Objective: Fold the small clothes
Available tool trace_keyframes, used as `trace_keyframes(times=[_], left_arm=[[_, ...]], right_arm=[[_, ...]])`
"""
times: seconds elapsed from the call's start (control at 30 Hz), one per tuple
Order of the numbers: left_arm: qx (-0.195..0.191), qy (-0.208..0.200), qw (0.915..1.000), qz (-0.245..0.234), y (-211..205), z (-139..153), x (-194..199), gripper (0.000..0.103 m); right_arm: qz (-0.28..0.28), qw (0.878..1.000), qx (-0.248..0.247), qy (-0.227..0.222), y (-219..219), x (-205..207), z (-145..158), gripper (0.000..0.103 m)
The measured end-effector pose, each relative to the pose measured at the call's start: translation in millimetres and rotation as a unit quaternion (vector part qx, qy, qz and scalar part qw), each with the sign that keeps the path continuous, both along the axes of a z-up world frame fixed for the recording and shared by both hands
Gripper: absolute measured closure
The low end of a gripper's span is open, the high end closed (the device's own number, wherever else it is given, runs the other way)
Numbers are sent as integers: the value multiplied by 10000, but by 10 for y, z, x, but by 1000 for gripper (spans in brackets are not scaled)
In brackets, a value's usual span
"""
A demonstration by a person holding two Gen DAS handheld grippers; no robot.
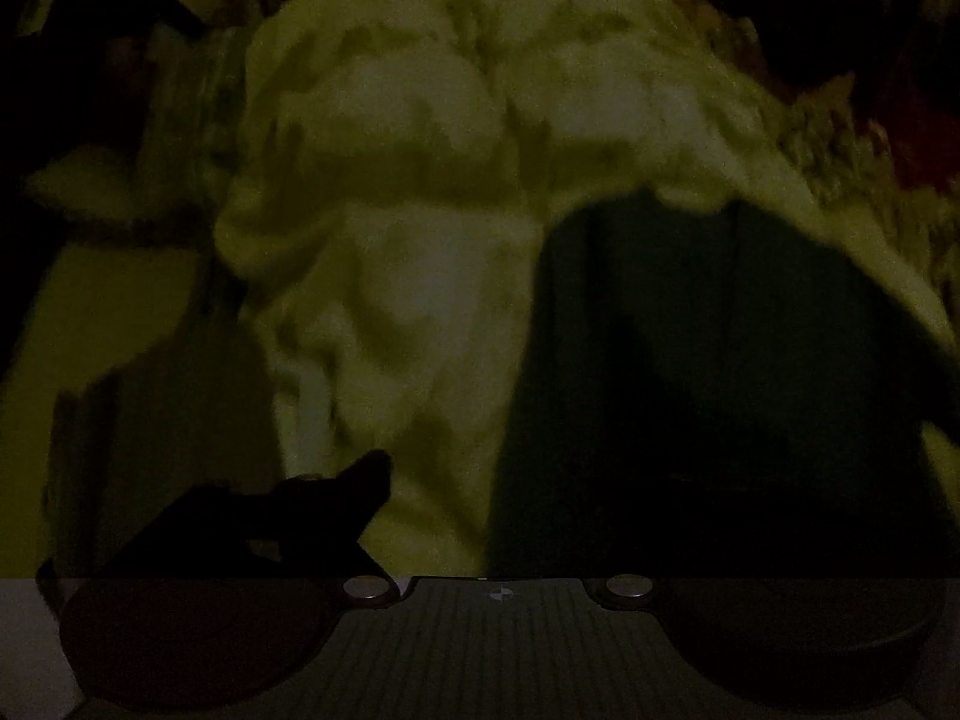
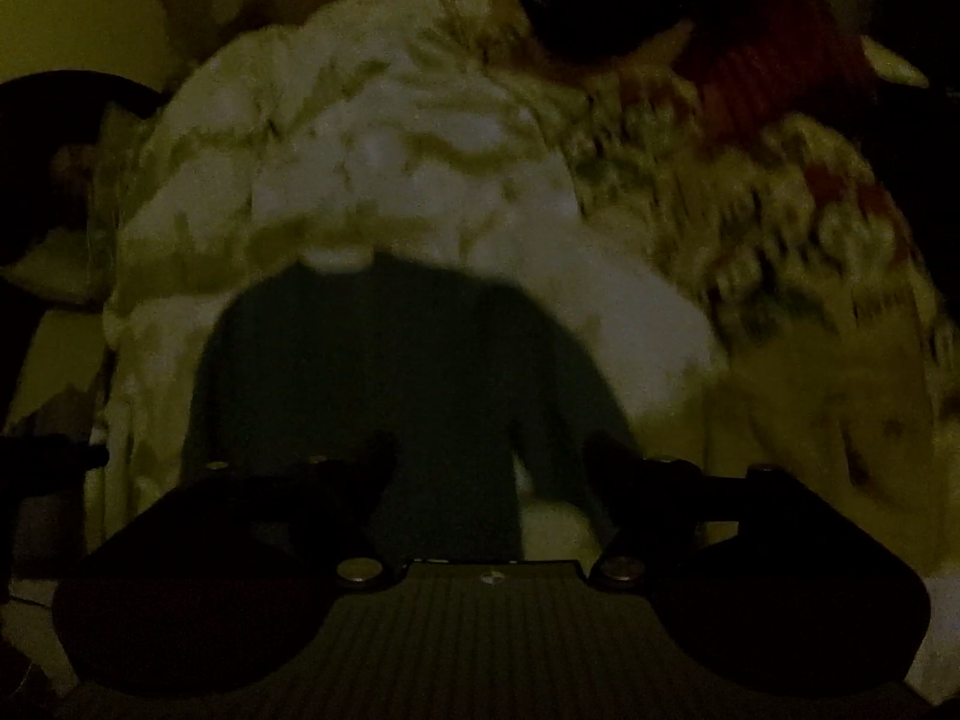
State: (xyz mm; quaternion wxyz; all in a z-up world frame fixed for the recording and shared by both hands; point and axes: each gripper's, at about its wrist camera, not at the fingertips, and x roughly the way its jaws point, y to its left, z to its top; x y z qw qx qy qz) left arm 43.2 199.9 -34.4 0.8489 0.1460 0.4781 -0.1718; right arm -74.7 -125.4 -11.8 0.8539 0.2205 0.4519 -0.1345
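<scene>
Two dim views are facing us. Leftmost, the left gripper (image 1: 540, 480) is showing one finger (image 1: 360, 480); we cannot tell its grip. A dark smooth garment (image 2: 384, 372) is lying on crumpled pale fleece (image 2: 372, 150), between the right gripper's (image 2: 489, 456) parted fingers.

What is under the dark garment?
The dark garment lies on a pale crumpled cloth, which shows around it above and to both sides. What is beneath its middle is covered; the pictures are too dim to tell more.
</scene>
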Motion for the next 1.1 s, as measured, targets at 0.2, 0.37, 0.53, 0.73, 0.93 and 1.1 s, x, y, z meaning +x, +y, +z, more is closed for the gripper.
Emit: trace_keyframes(times=[0.2,0.37,0.53,0.73,0.93,1.1], left_arm=[[315,755,9962,291,389,-519,-513,0],[463,953,9943,129,450,-773,-693,0],[557,1166,9916,-58,362,-1028,-683,0],[500,1359,9893,-183,243,-1262,-682,1],[152,1109,9937,25,406,-826,-670,27],[-67,177,9977,656,727,6,-491,28]], right_arm=[[138,9974,377,604,264,-427,-354,24],[84,9927,683,989,491,-633,-575,25],[154,9905,730,1152,699,-614,-752,25],[249,9872,725,1396,915,-521,-1100,41],[84,9885,747,1315,979,-556,-1068,90],[83,9908,902,1003,925,-606,-753,91]])
